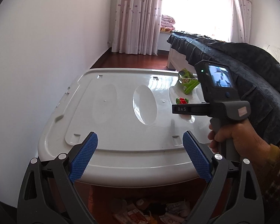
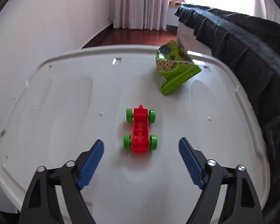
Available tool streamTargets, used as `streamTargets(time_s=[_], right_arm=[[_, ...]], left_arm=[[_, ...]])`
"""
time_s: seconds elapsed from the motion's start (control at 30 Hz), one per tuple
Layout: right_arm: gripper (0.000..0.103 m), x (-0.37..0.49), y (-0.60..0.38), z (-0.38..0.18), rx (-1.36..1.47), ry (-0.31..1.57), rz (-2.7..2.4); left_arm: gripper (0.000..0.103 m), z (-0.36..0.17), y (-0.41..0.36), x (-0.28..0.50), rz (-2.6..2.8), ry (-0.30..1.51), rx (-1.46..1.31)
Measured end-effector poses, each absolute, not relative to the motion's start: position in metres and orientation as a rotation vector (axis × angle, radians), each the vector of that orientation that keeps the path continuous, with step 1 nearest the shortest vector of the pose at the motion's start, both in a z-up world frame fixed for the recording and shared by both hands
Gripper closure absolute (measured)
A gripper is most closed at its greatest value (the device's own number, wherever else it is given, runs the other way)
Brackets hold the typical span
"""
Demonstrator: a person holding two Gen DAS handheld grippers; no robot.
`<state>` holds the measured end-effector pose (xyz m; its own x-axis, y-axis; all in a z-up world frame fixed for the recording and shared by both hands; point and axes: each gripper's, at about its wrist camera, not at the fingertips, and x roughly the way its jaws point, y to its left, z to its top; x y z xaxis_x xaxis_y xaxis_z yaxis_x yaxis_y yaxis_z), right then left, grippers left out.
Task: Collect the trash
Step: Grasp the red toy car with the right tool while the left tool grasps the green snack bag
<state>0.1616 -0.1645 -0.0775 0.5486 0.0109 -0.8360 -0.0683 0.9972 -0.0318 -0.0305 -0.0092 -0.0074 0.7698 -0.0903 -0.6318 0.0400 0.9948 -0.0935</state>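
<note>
A green snack bag lies at the far right of a white plastic lid; it also shows in the left wrist view. A red toy car with green wheels sits mid-lid, straight ahead of my right gripper, which is open and empty with the car just beyond its fingertips. In the left wrist view the car is small, past the right gripper's body. My left gripper is open and empty over the lid's near edge.
A bed with a dark blue cover runs along the right of the lid. A white wall is on the left. Below the lid's near edge, several wrappers lie in a bin. Curtains and wood floor lie beyond.
</note>
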Motion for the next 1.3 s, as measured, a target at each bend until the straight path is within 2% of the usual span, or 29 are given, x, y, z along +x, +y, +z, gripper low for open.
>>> streamTargets(time_s=[0.1, 0.17, 0.23, 0.3, 0.37, 0.7, 0.9, 1.3], right_arm=[[0.04, 0.173, -0.163, -0.09, -0.053, 1.038, 0.06], [0.04, 0.175, -0.163, -0.092, -0.044, 1.042, 0.066], [0.045, 0.178, -0.163, -0.093, -0.033, 1.049, 0.077], [0.058, 0.183, -0.163, -0.093, -0.019, 1.061, 0.097], [0.063, 0.184, -0.162, -0.092, -0.009, 1.072, 0.125], [0.064, 0.168, -0.16, -0.083, -0.065, 1.04, 0.156], [0.064, 0.142, -0.174, -0.049, -0.075, 0.966, 0.181], [0.064, 0.102, -0.288, 0.026, -0.057, 0.818, 0.045]], left_arm=[[0.013, -0.011, -0.006, -0.03, -0.071, 0.699, -0.086], [0.013, -0.013, -0.004, -0.029, -0.072, 0.705, -0.093], [0.013, -0.016, -0.002, -0.029, -0.073, 0.712, -0.105], [0.013, -0.018, -0.002, -0.028, -0.073, 0.72, -0.111], [0.013, -0.018, -0.001, -0.028, -0.075, 0.724, -0.115], [0.013, -0.017, 0.004, -0.027, -0.068, 0.718, -0.131], [0.013, -0.012, -0.001, -0.016, -0.102, 0.724, -0.155], [0.013, 0.006, -0.085, 0.119, -0.231, 0.754, -0.16]])
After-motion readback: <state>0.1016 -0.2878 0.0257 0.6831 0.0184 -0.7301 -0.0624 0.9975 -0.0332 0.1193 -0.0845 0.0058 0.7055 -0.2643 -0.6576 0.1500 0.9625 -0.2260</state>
